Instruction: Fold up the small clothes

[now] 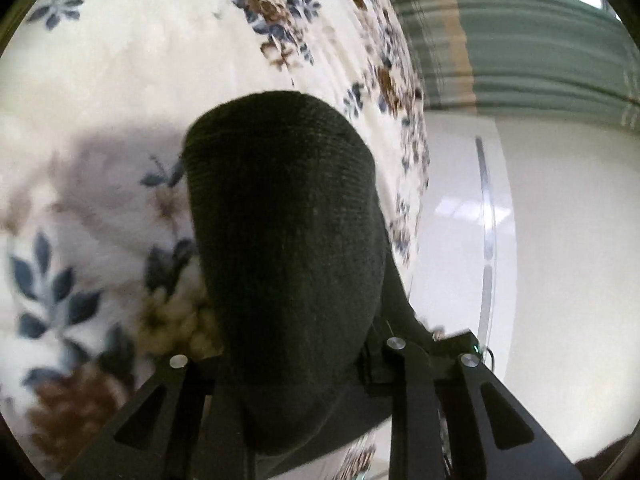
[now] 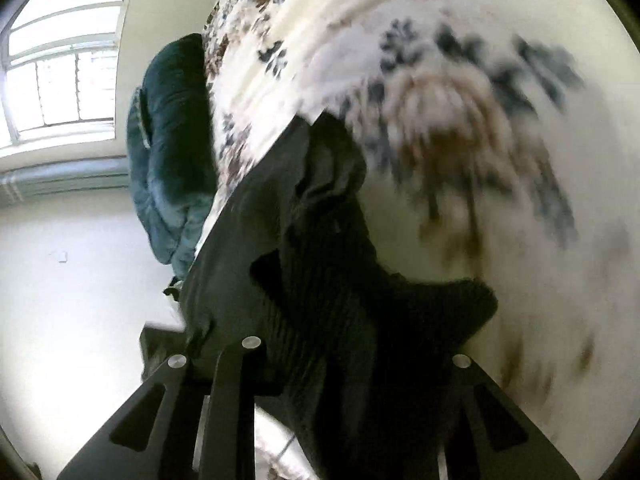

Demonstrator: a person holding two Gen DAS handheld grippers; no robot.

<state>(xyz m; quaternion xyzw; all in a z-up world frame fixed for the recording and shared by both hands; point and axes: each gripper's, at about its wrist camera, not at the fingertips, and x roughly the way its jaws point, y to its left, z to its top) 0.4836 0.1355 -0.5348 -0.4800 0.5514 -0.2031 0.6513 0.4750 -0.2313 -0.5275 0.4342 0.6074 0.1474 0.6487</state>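
A dark knitted sock (image 1: pixel 280 220) fills the middle of the left wrist view, its rounded end pointing away over the floral bedspread (image 1: pixel 120 80). It rises from between the jaws of my left gripper (image 1: pixel 296 312), which is shut on it; the fabric hides the fingertips. In the right wrist view, dark ribbed sock fabric (image 2: pixel 328 280) is bunched between the jaws of my right gripper (image 2: pixel 332 220), which is shut on it. One flap sticks out to the right. The left finger (image 2: pixel 248 220) shows as a grey slab; the other is covered. The bedspread (image 2: pixel 460 80) behind is blurred.
The bed's edge runs down the right of the left wrist view, with pale floor (image 1: pixel 560 220) and a green ribbed band (image 1: pixel 520 48) beyond. In the right wrist view a teal quilted blanket (image 2: pixel 172 140) hangs at the bed's edge, by a bright window (image 2: pixel 60 60) and floor (image 2: pixel 60 280).
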